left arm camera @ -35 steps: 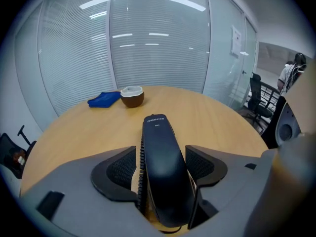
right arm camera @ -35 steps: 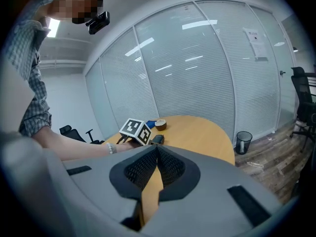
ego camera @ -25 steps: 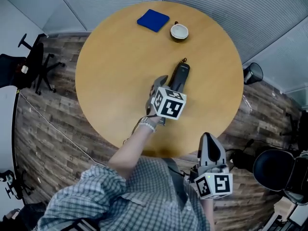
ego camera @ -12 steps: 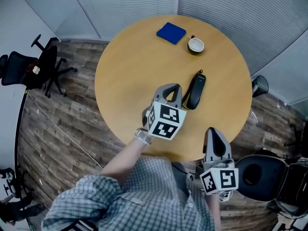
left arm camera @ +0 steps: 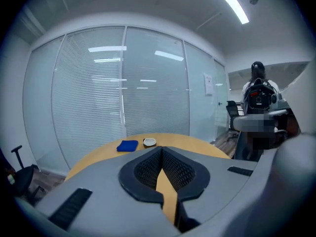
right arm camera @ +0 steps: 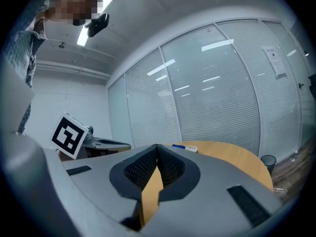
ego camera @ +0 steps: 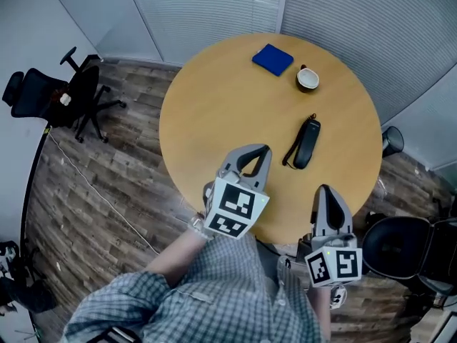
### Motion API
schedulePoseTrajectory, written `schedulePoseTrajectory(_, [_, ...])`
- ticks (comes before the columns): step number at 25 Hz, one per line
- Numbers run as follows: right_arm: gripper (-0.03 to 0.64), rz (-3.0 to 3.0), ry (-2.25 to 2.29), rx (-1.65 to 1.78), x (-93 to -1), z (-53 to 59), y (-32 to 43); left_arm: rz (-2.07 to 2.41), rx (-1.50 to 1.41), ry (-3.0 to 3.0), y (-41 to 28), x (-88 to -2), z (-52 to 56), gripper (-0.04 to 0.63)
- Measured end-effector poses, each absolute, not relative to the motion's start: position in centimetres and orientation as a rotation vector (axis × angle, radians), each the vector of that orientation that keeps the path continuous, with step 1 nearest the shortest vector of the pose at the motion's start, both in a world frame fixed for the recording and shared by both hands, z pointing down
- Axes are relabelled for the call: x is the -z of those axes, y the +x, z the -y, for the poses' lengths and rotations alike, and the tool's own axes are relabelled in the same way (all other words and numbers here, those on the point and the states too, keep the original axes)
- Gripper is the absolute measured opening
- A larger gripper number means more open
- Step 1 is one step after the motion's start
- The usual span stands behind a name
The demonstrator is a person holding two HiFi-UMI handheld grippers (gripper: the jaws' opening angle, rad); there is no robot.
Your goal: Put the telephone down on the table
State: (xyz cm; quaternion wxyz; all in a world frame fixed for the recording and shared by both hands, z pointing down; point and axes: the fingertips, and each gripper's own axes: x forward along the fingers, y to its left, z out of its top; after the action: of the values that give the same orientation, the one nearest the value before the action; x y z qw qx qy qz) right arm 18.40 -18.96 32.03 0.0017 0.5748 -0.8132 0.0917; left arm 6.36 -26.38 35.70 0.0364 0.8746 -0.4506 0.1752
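Note:
The black telephone lies flat on the round wooden table, right of the middle, its cord curled at its left side. My left gripper hovers over the table's near edge, left of the telephone and apart from it. It is shut with nothing between its jaws. My right gripper is off the table's near right edge, also shut and empty. The telephone is hidden in both gripper views.
A blue cloth and a white cup sit at the table's far side. Office chairs stand on the wood floor at left, a black chair at right, and a dark bin by the table. Glass walls with blinds stand behind.
The left gripper has drawn back from the telephone toward the table's near edge, risen and closed its jaws on nothing. The telephone stays on the table. The right gripper rose slightly.

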Motion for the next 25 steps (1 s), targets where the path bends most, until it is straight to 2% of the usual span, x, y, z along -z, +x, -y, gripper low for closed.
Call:
schedulePoseTrajectory(9, [0.011, 2.602, 1.752, -0.198, -30.3, 18.5, 15.4, 1.319, -0.48, 2.725, 3.4, -34.1, 23.0, 0.008])
schedulePoseTrajectory(25, [0.009, 2.59, 1.709, -0.161, -30.0, 17.7, 14.2, 1.217, -0.396, 2.824, 4.4, -32.8, 20.5, 0.008])
